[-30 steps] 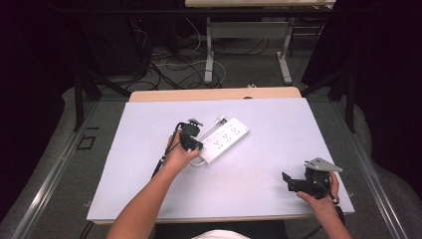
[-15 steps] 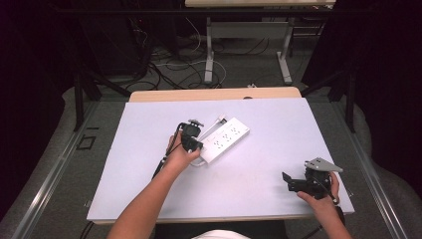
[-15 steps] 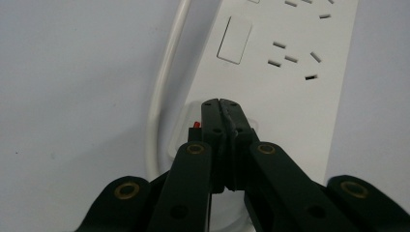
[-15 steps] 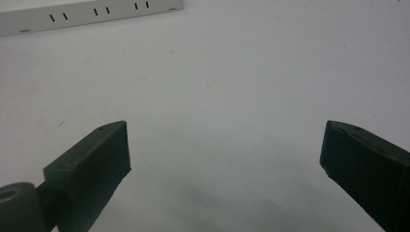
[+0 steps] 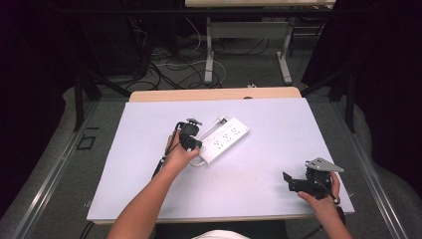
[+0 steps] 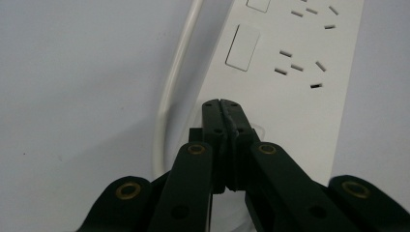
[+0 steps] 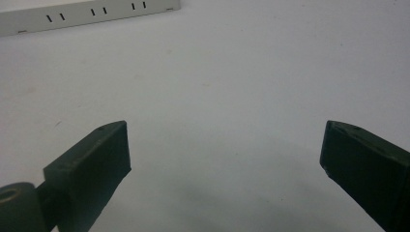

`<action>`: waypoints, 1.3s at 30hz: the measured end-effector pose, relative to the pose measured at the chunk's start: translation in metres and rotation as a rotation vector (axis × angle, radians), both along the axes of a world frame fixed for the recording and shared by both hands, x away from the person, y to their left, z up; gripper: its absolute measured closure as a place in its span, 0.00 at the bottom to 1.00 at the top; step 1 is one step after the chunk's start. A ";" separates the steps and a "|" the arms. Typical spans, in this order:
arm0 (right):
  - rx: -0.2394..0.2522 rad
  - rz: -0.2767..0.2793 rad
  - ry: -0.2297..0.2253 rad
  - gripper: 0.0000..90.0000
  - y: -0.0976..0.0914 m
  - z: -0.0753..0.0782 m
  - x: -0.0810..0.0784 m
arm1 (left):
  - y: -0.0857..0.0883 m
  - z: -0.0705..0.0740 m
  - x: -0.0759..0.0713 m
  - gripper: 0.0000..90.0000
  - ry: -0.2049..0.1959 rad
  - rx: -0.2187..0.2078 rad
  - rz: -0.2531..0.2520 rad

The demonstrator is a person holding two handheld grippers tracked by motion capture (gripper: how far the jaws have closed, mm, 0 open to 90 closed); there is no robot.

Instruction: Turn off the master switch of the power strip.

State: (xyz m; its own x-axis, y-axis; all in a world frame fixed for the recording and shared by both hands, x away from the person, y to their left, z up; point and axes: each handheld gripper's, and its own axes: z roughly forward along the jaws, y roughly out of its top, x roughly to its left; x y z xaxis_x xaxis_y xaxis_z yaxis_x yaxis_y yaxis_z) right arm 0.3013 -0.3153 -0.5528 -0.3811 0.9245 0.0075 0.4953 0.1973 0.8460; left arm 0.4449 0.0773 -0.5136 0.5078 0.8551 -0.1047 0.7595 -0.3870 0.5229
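White power strip near centre of pale matte table, flat, slotted, smooth plastic. Left gripper pressed closed over its near end. Right gripper gaping wide, well apart, above bare tabletop.

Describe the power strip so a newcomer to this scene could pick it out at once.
Start at the pale grey table top and look toward its middle. Lying diagonally there is a long white plastic power strip with rows of sockets and rectangular switches. A white cable runs along its side, and the left gripper, jaws shut, sits over its near end.
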 end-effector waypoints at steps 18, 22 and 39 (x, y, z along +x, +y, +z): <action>-0.010 0.012 -0.008 0.04 0.000 0.000 0.001 | 0.005 0.008 -0.003 0.92 -0.011 -0.031 0.020; -0.003 0.001 -0.002 0.04 0.000 0.000 0.000 | 0.007 0.010 -0.003 0.88 -0.020 -0.039 0.020; -0.005 0.003 0.000 0.04 0.000 0.001 0.000 | 0.010 0.017 -0.006 0.65 -0.082 -0.069 -0.001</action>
State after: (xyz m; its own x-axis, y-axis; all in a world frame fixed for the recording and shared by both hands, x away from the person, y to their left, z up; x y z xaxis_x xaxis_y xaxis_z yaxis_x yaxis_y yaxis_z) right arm 0.3013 -0.3148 -0.5521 -0.3835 0.9235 0.0025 0.4945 0.2031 0.8451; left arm 0.4385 0.0878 -0.4969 0.5182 0.8466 -0.1214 0.7128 -0.3490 0.6084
